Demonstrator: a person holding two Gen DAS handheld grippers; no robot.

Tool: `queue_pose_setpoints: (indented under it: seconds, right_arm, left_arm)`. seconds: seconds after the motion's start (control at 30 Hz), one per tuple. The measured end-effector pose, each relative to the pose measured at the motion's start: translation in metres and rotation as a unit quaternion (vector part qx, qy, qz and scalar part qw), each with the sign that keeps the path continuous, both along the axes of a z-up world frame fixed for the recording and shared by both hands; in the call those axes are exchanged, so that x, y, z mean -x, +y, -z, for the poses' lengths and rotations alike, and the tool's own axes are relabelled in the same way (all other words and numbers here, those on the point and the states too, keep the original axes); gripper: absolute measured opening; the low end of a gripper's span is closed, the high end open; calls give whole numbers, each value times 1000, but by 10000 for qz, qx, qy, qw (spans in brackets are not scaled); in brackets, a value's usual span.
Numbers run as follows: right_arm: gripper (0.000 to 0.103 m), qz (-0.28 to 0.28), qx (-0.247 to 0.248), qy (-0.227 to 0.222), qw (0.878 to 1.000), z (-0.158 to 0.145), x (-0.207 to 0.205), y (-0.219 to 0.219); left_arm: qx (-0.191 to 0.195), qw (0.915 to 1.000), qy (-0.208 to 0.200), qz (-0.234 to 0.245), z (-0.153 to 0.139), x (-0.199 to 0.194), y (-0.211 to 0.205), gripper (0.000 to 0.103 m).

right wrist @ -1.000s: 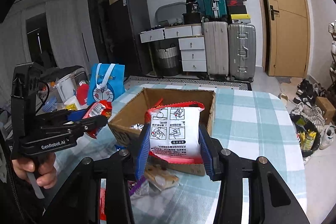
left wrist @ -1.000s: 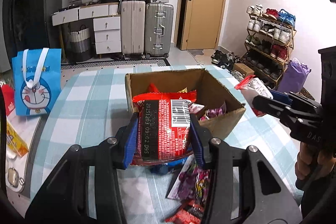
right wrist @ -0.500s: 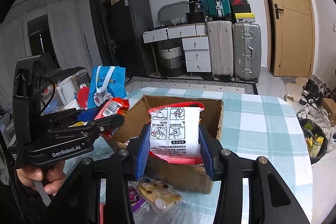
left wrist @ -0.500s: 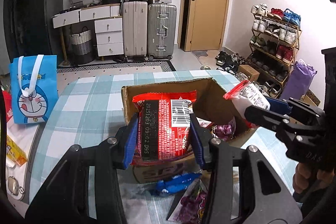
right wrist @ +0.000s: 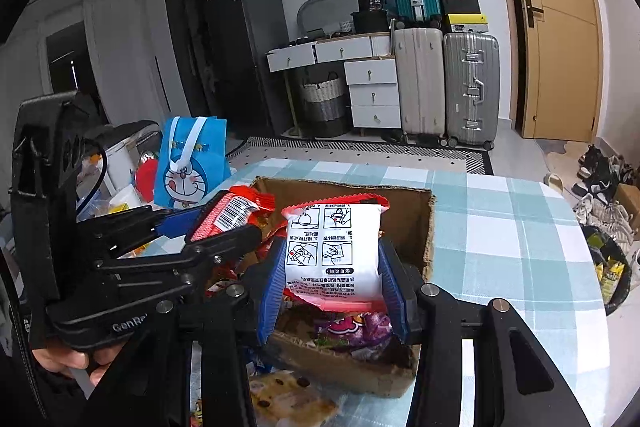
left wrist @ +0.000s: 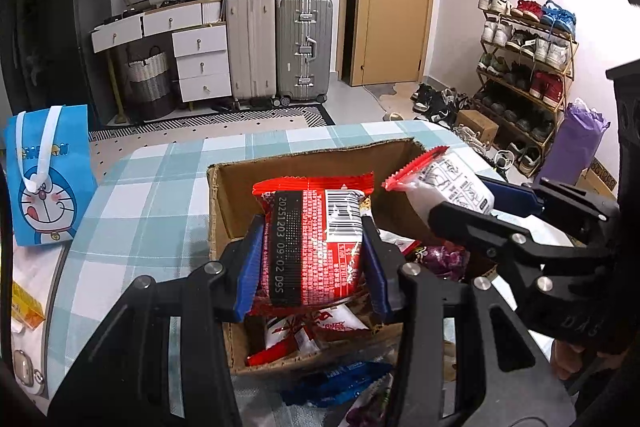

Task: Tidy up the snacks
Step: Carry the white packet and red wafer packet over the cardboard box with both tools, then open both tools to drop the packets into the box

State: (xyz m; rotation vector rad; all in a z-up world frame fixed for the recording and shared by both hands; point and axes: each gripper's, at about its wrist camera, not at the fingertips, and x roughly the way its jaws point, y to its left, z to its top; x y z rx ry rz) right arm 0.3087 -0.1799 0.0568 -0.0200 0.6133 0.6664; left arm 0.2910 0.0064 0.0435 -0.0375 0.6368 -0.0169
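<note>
Both hand-held grippers have travelled forward since a second ago, so the cardboard box that lay ahead of them now sits directly under the packets they carry. Seen from the left wrist, the left hand-held gripper (left wrist: 312, 259) at lower centre is clamped on a red snack packet (left wrist: 314, 243), its blue pads pressing the packet's two sides and holding it upright above the open cardboard box (left wrist: 218, 211). Loose snacks (left wrist: 316, 335) fill the bottom of the box, and a blue packet (left wrist: 336, 381) lies on the checked worktop (left wrist: 140, 195) just in front of the box's near wall. At right of the frame the right hand-held gripper (left wrist: 460, 205) reaches in from the side, closed on a white snack packet (left wrist: 452, 179) whose red crimped end pokes over the box's right edge. A blue cartoon bag (left wrist: 48, 171) stands at the left edge. Seen from the right wrist, the right hand-held gripper (right wrist: 332, 275) at lower centre grips the white snack packet (right wrist: 334, 247) between its blue pads, above the box (right wrist: 428, 227), with purple packets (right wrist: 356, 331) showing below. To the left, the left hand-held gripper (right wrist: 236, 223) holds the red snack packet (right wrist: 232, 211) over the box's left rim, and a hand (right wrist: 76, 359) grips its handle at lower left.
</note>
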Motion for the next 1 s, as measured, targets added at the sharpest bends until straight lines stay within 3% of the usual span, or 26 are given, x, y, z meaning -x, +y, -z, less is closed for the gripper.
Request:
queue_pose_setpoints:
  seconds: [0.37,0.7,0.77,0.83,0.87,0.9,0.93,1.0]
  right_arm:
    - [45,-22,138,93,9999,14,-10,3]
    - [45,-17,219,82,9997,17,-8,3]
    - [49,-31,204,101,9997,17,-8,3]
    - [53,-38,172,11,9998,13,-4,0]
    - [61,-20,160,-30,9999,11,-2,-2]
    - [66,5,140,-52,9999,10,0,-4]
    - [79,52,102,-70,9999,7,3,-8]
    - [91,120,29,-114,9999,3,11,-15]
  left_arm:
    - [-7,9999,160,7,26,-16,1,42]
    - [-37,9999,167,-13,26,-20,-5,42]
    - [38,9999,162,8,25,-18,-3,43]
    - [113,9998,137,21,20,-13,1,54]
    - [117,9999,110,-5,18,-9,2,60]
    - [114,9999,68,-40,15,-5,3,73]
    - [120,9999,10,-58,11,1,6,84]
    - [119,9999,-102,-66,4,16,9,86]
